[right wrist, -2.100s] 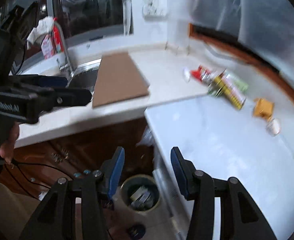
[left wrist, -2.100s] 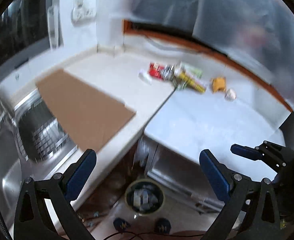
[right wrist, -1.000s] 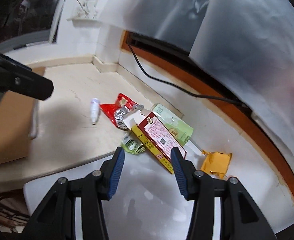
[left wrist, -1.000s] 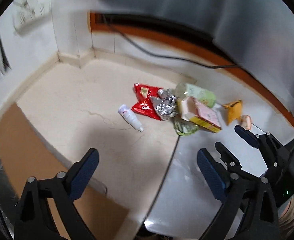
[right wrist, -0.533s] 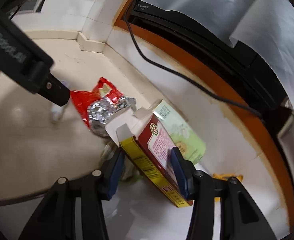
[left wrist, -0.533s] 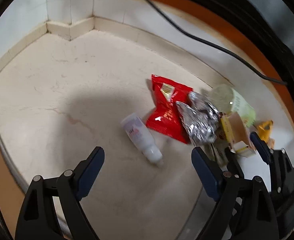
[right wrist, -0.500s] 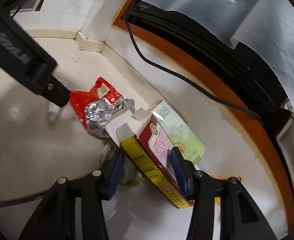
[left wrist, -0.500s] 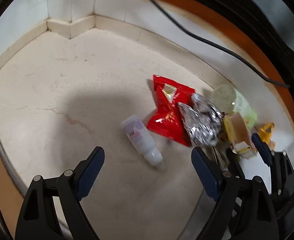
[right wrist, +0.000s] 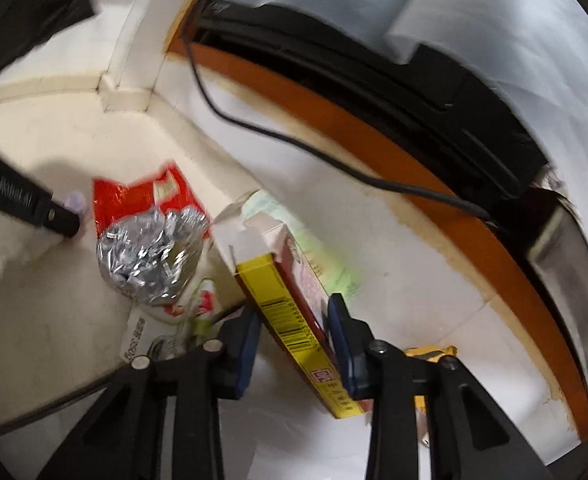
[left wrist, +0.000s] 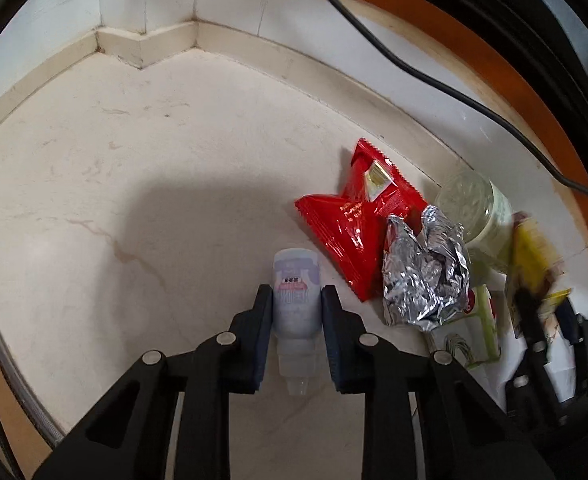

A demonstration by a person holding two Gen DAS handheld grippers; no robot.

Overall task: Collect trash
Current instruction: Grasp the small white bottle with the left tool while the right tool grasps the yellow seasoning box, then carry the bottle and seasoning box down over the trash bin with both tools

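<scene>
Collecting is only starting: the left claw is closing on the bottle, the right claw on the box, while wrapper, foil and jar are still lying on the desk.

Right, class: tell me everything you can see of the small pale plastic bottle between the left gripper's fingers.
The small pale plastic bottle is whitish and translucent, with a faded purple and red label. It lies on its side on the cream stone counter, its narrow clear cap toward the camera and its rounded base pointing away. The left gripper is closing on its middle, a blue pad against each side. The red foil snack packet lies just beside it.
</scene>
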